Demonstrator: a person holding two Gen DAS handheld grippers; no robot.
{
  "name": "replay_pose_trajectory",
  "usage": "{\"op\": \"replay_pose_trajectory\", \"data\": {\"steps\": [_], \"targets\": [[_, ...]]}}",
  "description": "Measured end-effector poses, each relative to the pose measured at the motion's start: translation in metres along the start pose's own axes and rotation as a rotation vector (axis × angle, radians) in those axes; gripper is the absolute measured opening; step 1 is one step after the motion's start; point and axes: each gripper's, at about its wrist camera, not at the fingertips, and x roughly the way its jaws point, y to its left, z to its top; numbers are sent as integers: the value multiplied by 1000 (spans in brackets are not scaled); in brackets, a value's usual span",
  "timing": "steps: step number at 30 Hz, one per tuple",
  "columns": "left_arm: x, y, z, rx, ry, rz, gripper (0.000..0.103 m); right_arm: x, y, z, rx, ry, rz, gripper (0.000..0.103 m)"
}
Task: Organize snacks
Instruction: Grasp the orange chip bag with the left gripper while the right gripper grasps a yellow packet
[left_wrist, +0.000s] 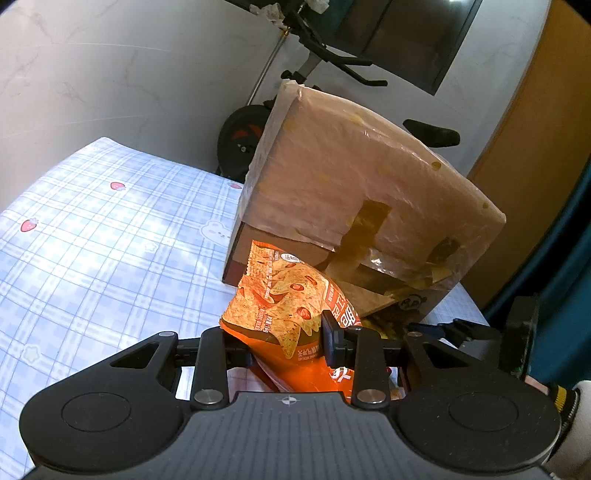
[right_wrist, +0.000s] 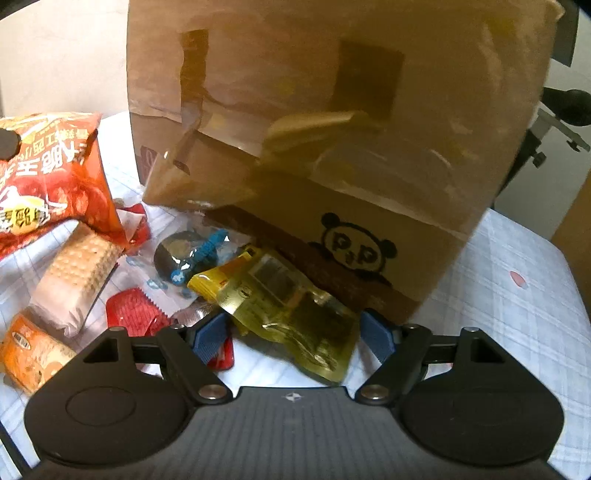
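My left gripper (left_wrist: 284, 341) is shut on an orange chip bag (left_wrist: 288, 299), which hangs just in front of the brown cardboard box (left_wrist: 354, 192). In the right wrist view the same orange chip bag (right_wrist: 51, 173) appears at the upper left. My right gripper (right_wrist: 293, 334) stands open over a yellow-gold snack pouch (right_wrist: 288, 310) that lies on the cloth between its blue pads (right_wrist: 210, 334), untouched. The cardboard box (right_wrist: 332, 129), with a panda drawing, rises right behind the pouch.
A biscuit pack (right_wrist: 79, 269), a red wrapped candy (right_wrist: 135, 312), a dark sweet with a blue wrapper (right_wrist: 192, 254) and an orange pack (right_wrist: 31, 350) lie left of the pouch. The blue checked tablecloth (left_wrist: 103, 229) stretches left. An exercise bike (left_wrist: 251, 136) stands behind the table.
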Motion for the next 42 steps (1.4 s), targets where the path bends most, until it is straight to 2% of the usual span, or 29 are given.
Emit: {"op": "replay_pose_trajectory", "data": {"steps": [3, 6, 9, 12, 18, 20, 22, 24, 28, 35, 42], "targets": [[-2, 1, -1, -3, -7, 4, 34, 7, -9, 4, 71, 14, 29, 76], [-4, 5, -2, -17, -10, 12, 34, 7, -17, 5, 156, 32, 66, 65], [-4, 7, -3, -23, -7, 15, 34, -1, -15, 1, 148, 34, 76, 57], [-3, 5, -2, -22, -5, 11, 34, -9, -17, -5, 177, 39, 81, 53], [0, 3, -3, -20, -1, 5, 34, -25, -19, -19, 220, 49, 80, 52], [0, 4, -3, -20, -2, 5, 34, -30, -21, -23, 234, 43, 76, 45], [-1, 5, -4, -22, -4, 5, 34, -33, -23, -24, 257, 34, 71, 29], [-2, 4, -4, -23, -7, 5, 34, -40, -28, -26, 285, 12, 72, 17], [-4, 3, -4, -21, -17, 4, 34, -58, -37, -24, 313, -37, 52, 9], [-15, -3, 3, 6, -51, -10, 34, -81, -49, -11, 369, -113, 50, 6], [-41, -10, 18, 20, -127, -27, 34, -116, -43, 4, 341, -201, 76, 6]]}}
